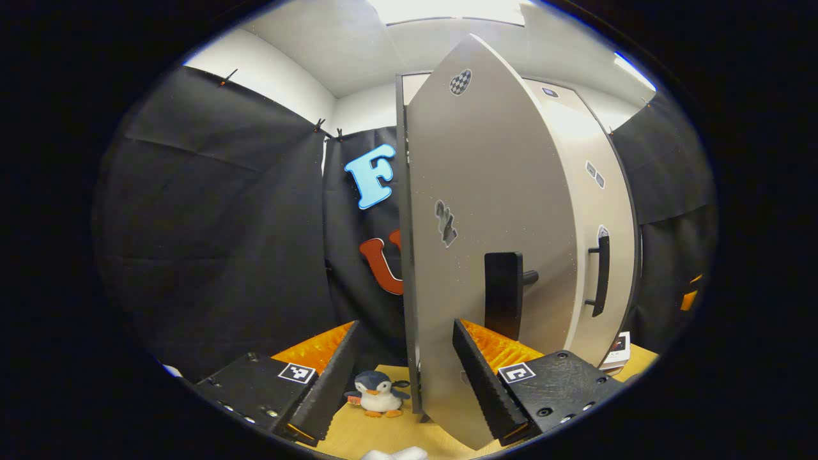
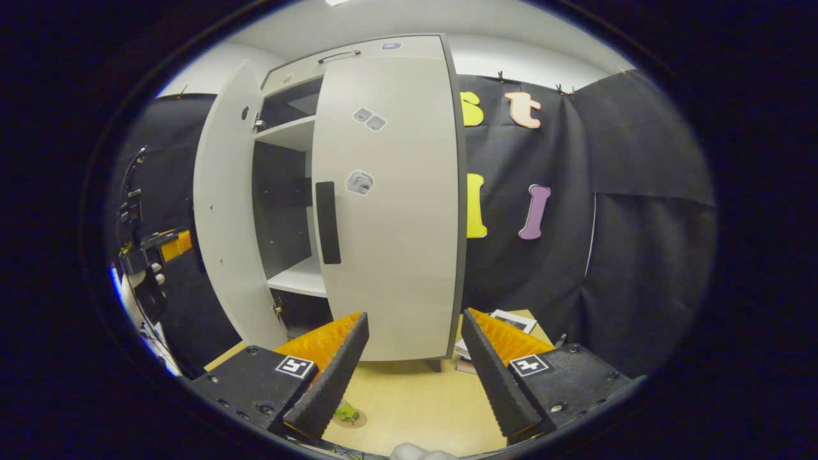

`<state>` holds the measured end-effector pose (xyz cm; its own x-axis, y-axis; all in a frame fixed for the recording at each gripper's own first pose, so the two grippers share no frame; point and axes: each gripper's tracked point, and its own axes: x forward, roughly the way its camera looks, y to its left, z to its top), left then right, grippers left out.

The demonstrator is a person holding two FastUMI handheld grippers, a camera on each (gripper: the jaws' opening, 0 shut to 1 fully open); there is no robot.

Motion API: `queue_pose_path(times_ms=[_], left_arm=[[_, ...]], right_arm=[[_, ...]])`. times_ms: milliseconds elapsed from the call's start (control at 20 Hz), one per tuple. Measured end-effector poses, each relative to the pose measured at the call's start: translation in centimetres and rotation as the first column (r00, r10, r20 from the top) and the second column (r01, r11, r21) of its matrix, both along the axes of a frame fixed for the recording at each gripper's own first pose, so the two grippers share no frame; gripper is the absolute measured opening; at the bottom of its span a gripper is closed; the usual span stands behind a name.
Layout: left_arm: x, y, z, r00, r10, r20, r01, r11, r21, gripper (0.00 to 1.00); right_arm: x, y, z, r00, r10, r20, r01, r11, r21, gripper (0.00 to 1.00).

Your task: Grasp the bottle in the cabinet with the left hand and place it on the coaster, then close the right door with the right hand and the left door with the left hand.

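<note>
- Your left gripper (image 1: 402,383) has its fingers spread wide, nothing between them; the lower edge of the left door (image 1: 492,243) stands just ahead of the gap, closer to the right-hand finger.
- The left door hangs partly open, seen almost edge-on in the left gripper view; its dark bar handle (image 1: 503,294) sits low on the face, with a checkered sticker (image 1: 460,82) near the top.
- Beyond it, the right door (image 1: 597,211) lies flush against the cabinet, its handle (image 1: 601,275) upright.
- A small penguin plush (image 1: 378,394) stands on the wooden table (image 1: 358,434), between the left gripper's fingers in the picture but farther off, just left of the door's bottom edge.
- Your right gripper (image 2: 412,377) is likewise spread and empty, hovering over the table (image 2: 415,409) in front of the cabinet (image 2: 332,204).
- From the right gripper view, the right door (image 2: 390,211) is shut and the left door (image 2: 223,211) swung outward, exposing white shelves (image 2: 295,278) in a dark interior.
- The coaster (image 2: 348,418) lies on the table beside the right gripper's left-hand finger, with a small greenish object on it; whether that is the bottle cannot be told, as the finger hides most of it.
- Printed papers (image 2: 505,322) rest at the table's far right corner.
- At the far left of the right gripper view, a hand (image 2: 150,275) holds the other gripper near the open door.
</note>
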<state>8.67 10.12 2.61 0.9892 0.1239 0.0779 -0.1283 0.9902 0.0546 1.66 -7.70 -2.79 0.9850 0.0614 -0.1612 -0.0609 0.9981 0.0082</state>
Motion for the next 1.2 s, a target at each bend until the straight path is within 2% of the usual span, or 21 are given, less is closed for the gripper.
queue_pose_path(times_ms=[150, 200, 300, 450, 700, 1200], left_arm=[[1.1, -2.0, 0.2, 0.999, -0.041, -0.002, 0.041, 0.999, -0.013, 0.94], [1.5, -2.6, 0.2, 0.999, -0.052, -0.005, 0.052, 0.999, -0.014, 0.88], [2.2, -3.5, 0.0, 0.998, -0.068, -0.011, 0.068, 0.998, -0.002, 0.96], [2.5, -3.7, -0.3, 0.998, -0.064, -0.022, 0.064, 0.998, 0.019, 0.96], [2.5, -3.8, -0.6, 0.997, -0.069, -0.03, 0.069, 0.998, 0.004, 0.96], [1.9, -4.1, -1.0, 0.994, -0.084, -0.07, 0.083, 0.996, -0.022, 0.96]], right_arm=[[0.2, -0.7, 0.5, 1.0, -0.012, 0.009, 0.012, 1.0, 0.008, 0.96], [0.2, -0.7, 0.6, 1.0, -0.015, 0.011, 0.015, 1.0, 0.008, 0.96], [0.0, -0.9, 0.8, 1.0, -0.021, 0.016, 0.021, 1.0, 0.007, 0.96], [-0.2, -1.4, 0.9, 0.999, -0.033, 0.019, 0.033, 0.999, 0.006, 0.96], [-0.2, -1.6, 1.1, 0.999, -0.048, 0.023, 0.048, 0.999, 0.008, 0.96], [-0.4, 0.9, 2.3, 0.998, -0.025, 0.054, 0.026, 1.0, -0.007, 0.96]])
